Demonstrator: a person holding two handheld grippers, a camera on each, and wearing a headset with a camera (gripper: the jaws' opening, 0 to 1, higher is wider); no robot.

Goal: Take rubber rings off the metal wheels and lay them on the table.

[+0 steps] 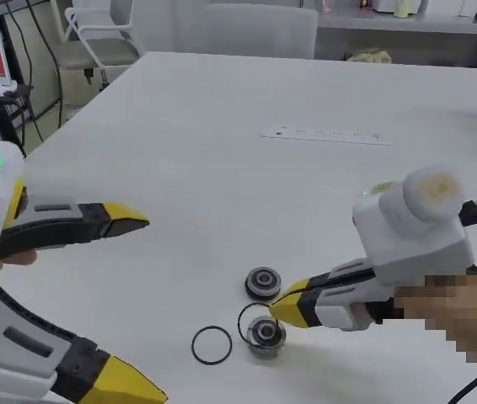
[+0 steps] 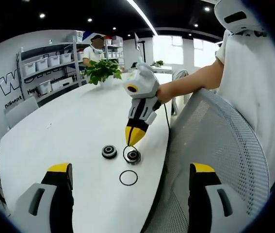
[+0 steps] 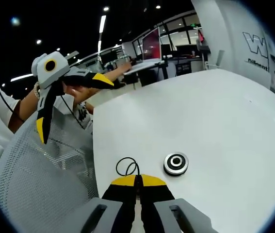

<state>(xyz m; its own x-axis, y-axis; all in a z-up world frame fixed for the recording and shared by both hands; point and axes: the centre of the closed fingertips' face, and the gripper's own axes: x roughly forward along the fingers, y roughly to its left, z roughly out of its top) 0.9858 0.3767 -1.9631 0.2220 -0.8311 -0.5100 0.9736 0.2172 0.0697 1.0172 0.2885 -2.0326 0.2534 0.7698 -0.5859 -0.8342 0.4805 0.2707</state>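
Head view: left gripper (image 1: 145, 307) was cut by left and bottom edges, lower jaw clipped at frame bottom. Near wheel (image 1: 265, 334) was partly covered by right gripper (image 1: 282, 310). Print on paper strip (image 1: 326, 135) was too small to read. Right gripper view: near wheel lay hidden behind closed jaws; rubber ring (image 3: 126, 158) showed as loop above tips, grip point concealed.

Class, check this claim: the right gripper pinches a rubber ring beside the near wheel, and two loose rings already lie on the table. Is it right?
Not quite: the head view shows one loose ring on the table, not two. The rest stands: the right gripper pinches a rubber ring beside the near wheel.
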